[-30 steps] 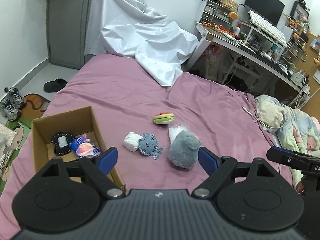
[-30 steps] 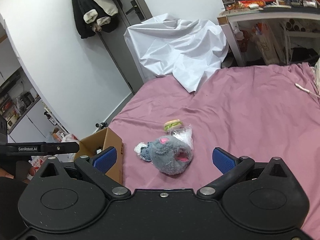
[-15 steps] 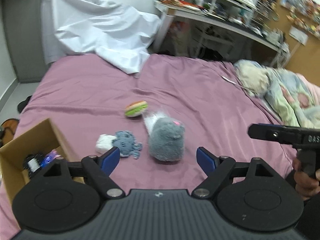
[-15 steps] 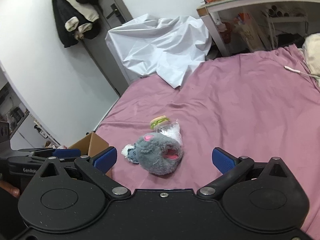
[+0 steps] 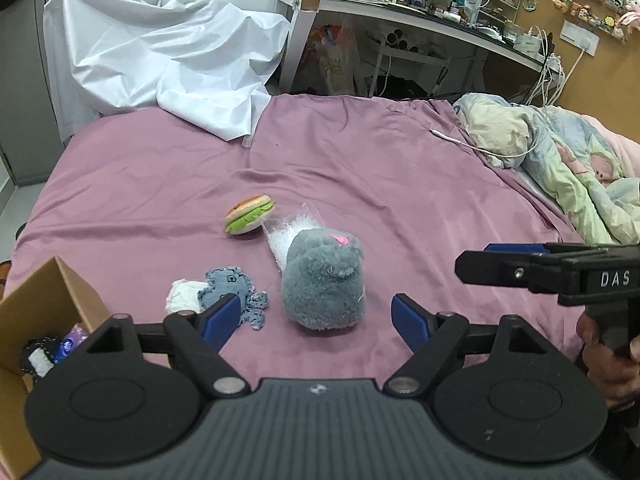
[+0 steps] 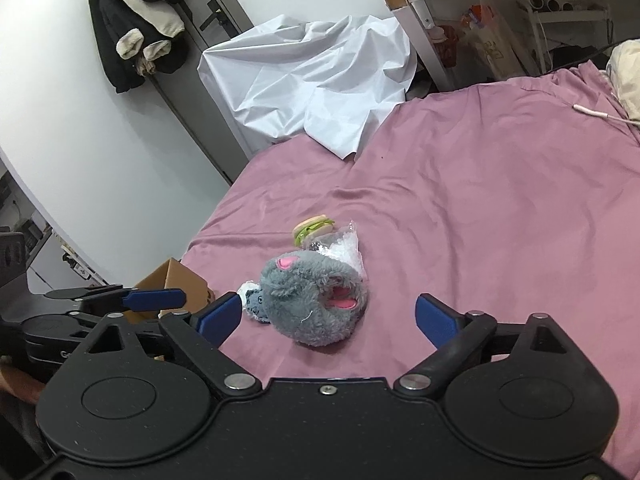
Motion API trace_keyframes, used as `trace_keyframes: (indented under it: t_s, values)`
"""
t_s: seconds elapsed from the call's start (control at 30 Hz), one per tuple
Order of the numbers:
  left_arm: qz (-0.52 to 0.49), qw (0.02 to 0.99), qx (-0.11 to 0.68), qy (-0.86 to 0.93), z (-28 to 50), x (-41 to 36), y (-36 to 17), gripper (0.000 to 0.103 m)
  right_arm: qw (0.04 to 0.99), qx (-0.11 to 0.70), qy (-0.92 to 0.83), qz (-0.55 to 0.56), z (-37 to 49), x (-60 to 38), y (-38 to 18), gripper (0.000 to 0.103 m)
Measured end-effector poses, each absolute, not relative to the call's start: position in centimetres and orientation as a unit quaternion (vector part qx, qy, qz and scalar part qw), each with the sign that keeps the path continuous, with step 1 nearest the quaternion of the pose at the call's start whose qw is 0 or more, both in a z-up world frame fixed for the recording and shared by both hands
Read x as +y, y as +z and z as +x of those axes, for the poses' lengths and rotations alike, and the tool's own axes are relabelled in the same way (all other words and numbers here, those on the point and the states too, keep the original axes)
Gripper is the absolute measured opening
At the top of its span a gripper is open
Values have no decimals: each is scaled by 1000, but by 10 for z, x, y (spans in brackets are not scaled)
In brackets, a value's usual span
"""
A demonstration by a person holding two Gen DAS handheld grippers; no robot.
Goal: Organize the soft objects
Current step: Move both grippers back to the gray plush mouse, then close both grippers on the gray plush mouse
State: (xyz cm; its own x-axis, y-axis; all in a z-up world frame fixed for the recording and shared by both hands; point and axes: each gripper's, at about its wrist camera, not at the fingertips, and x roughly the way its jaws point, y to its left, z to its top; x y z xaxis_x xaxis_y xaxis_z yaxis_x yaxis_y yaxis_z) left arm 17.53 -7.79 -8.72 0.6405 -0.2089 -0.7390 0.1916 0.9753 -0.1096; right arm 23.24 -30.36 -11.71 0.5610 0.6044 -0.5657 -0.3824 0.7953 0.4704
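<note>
A grey plush toy (image 5: 323, 280) with pink patches lies on the purple bedsheet (image 5: 360, 168), also in the right wrist view (image 6: 314, 298). Beside it lie a crinkled clear bag (image 5: 290, 232), a small burger toy (image 5: 250, 214), a blue knitted toy (image 5: 232, 286) and a white soft lump (image 5: 182, 294). My left gripper (image 5: 318, 318) is open and empty, just short of the grey plush. My right gripper (image 6: 330, 318) is open and empty, also just short of it, and shows at the right of the left wrist view (image 5: 516, 266).
A cardboard box (image 5: 40, 308) at the left bed edge holds a dark toy and a purple item. A white sheet (image 5: 172, 56) drapes at the far side. A bundled quilt (image 5: 560, 160) lies at right. A desk (image 5: 400, 12) stands behind.
My left gripper has swung right and moved closer to the grey plush, so the box has slid to the frame's left edge. My right gripper has moved closer too. Both stay open.
</note>
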Motion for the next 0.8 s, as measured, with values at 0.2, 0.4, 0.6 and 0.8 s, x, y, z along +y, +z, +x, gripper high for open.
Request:
trace_keyframes:
  t_s: [0.2, 0.4, 0.6, 0.8]
  values:
    - [-18, 906, 410, -107, 193, -84, -97, 77, 866, 390, 267, 165, 238, -299, -128, 78]
    - [-16, 905, 407, -127, 198, -94, -100, 62, 864, 400, 253, 173, 244, -300, -137, 70]
    - [-24, 900, 407, -152, 203, -101, -102, 50, 860, 407, 243, 187, 249, -304, -144, 65]
    - [-53, 889, 429, -153, 215, -99, -121, 46, 856, 412, 247, 193, 254, -302, -148, 61]
